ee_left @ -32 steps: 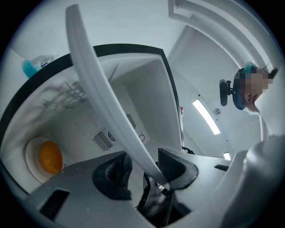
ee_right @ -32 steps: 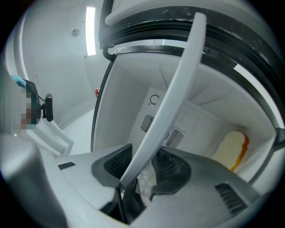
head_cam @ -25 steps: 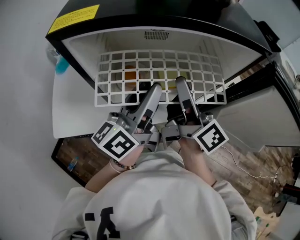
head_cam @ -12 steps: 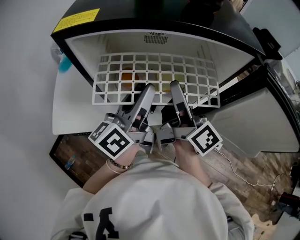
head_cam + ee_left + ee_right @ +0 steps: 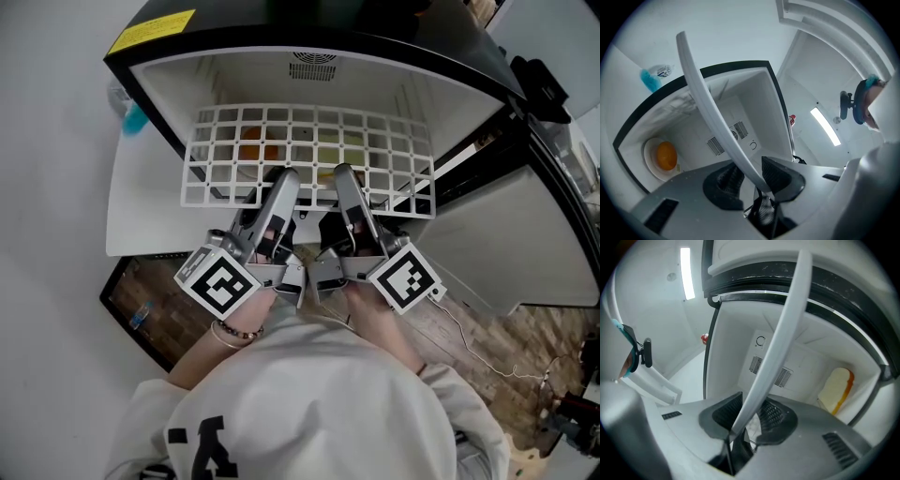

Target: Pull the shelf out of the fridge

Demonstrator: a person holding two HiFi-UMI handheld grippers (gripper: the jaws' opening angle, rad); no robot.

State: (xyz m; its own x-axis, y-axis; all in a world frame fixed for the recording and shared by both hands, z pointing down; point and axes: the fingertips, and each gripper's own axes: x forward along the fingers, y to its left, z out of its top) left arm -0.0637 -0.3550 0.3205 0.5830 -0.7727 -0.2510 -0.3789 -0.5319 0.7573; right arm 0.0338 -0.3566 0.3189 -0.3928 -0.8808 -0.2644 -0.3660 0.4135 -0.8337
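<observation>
The white grid shelf [image 5: 309, 141] lies level inside the open fridge [image 5: 309, 70], its front edge towards me. My left gripper [image 5: 281, 180] reaches its front bar [image 5: 708, 108] left of centre. The bar runs between the two dark pads [image 5: 778, 173], which press on it after the jaws have just been closing. My right gripper [image 5: 342, 176] holds the same bar [image 5: 783, 333] right of centre, its jaws also just closed onto it. Both grippers point slightly upward, side by side.
An orange [image 5: 666, 155] on a white plate and a slice of bread [image 5: 836, 390] lie below the shelf inside the fridge. The fridge door [image 5: 525, 234] stands open at the right. A white wall and a blue item [image 5: 131, 117] are at the left.
Both grippers stay at the shelf's front edge, and their fingers have crept slightly further up the picture. The shelf looks unmoved in the fridge.
</observation>
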